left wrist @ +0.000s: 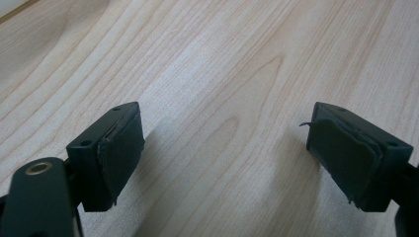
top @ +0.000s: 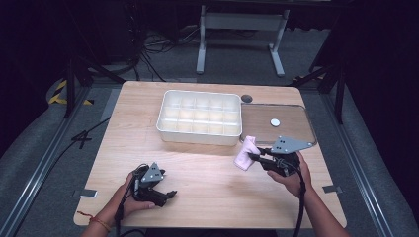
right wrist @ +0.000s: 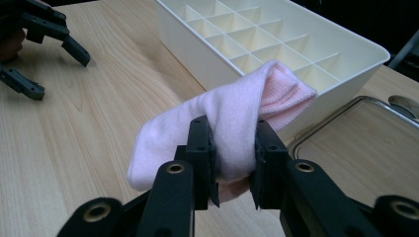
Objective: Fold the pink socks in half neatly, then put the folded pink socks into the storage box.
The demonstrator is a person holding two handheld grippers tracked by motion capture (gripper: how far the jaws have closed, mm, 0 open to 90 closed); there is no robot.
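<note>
My left gripper [top: 170, 193] rests low over the near left part of the worktop [top: 197, 173], held in my left hand [top: 129, 201]. Its two jaws stand wide apart with nothing between them; in the left gripper view I see bare pale wood grain under both black pads [left wrist: 121, 148].

Further along, at the middle of the far side, stands one white divided box [top: 199, 118]. It is open on top and split into small square compartments, three rows deep in the high view; I cannot count the columns surely.

Just right of the box lies one clear lid [top: 279, 123], flat on the wood, with one small white round thing [top: 274, 122] on it. One dark round disc [top: 246, 98] sits in the worktop just beyond the box's right far corner.

My right gripper [top: 254, 157], in my right hand [top: 291, 175], is clamped on the one pink sock [right wrist: 232, 128]. The sock is pale pink, soft and knitted, folded over on itself into a thick bundle, with a ribbed, deeper pink end pointing toward the box. My two jaws squeeze it at the middle, and it hangs off the wood, near the box's near right corner and the lid's near left corner.
</note>
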